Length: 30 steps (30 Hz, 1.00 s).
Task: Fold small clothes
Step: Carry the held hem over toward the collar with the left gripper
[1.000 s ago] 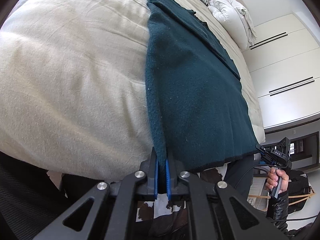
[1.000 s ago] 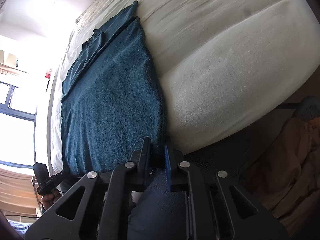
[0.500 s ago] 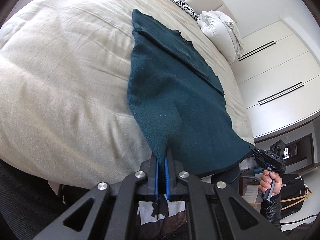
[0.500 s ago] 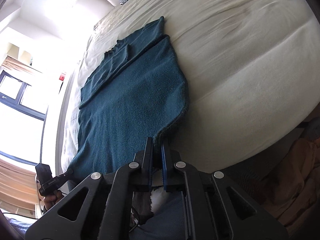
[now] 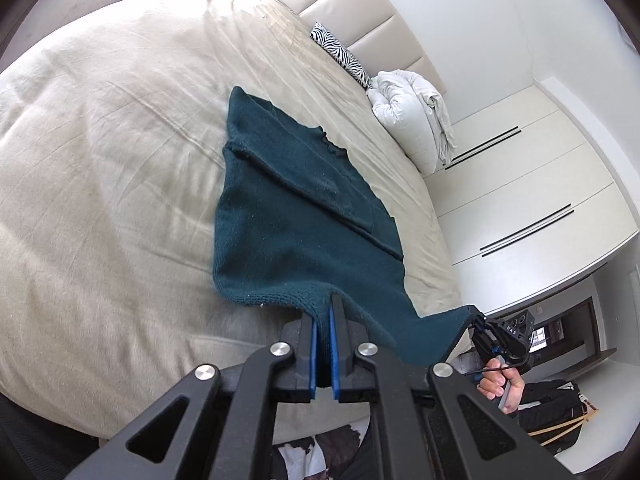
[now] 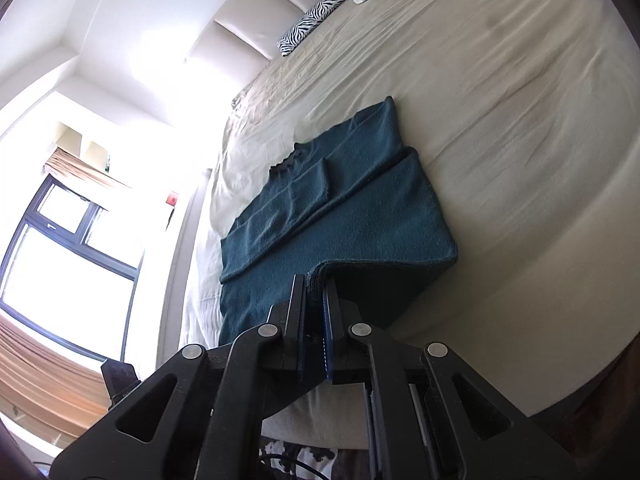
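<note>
Blown-out window (image 6: 60, 240) glare (fisheye-warped edges)

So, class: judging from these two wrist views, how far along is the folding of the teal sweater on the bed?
Done: a sleeve already lies folded across the teal sweater. In hand: the left gripper and right gripper each pinch a hem corner, lifted off the bed. Left: carrying the hem up to the collar and smoothing the fold.

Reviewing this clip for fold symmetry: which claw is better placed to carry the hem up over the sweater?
Neither alone. The left claw and right claw are each shut on a bottom corner of the teal sweater, both lifted off the bed. If one must lead, probably left: its corner already curls forward.
</note>
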Each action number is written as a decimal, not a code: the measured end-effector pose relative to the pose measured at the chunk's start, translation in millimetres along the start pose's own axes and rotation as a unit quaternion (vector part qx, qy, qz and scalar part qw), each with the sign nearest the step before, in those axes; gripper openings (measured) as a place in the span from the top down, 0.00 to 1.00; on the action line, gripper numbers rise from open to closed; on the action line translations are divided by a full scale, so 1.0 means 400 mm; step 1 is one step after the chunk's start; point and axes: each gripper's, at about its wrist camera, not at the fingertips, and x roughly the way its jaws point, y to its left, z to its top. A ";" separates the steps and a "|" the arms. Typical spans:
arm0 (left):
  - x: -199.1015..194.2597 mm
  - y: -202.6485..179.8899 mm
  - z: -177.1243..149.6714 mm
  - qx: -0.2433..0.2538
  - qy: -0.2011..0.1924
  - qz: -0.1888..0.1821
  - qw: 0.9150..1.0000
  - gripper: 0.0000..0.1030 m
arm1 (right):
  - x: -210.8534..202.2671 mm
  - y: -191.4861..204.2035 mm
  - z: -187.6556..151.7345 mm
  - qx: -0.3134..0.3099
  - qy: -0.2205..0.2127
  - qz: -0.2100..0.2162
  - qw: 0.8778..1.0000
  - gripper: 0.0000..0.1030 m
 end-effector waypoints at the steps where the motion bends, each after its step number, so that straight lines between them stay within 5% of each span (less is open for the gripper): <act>1: -0.001 0.001 0.013 -0.005 -0.004 -0.002 1.000 0.94 | 0.002 0.002 0.013 0.002 -0.007 0.001 1.000 0.94; 17: 0.097 0.001 0.249 -0.076 -0.056 -0.027 0.995 0.94 | 0.109 0.002 0.265 0.006 -0.075 -0.018 0.997 0.94; 30: 0.257 0.027 0.453 -0.059 -0.063 0.012 0.996 0.94 | 0.345 0.005 0.434 -0.011 -0.067 -0.067 0.995 0.94</act>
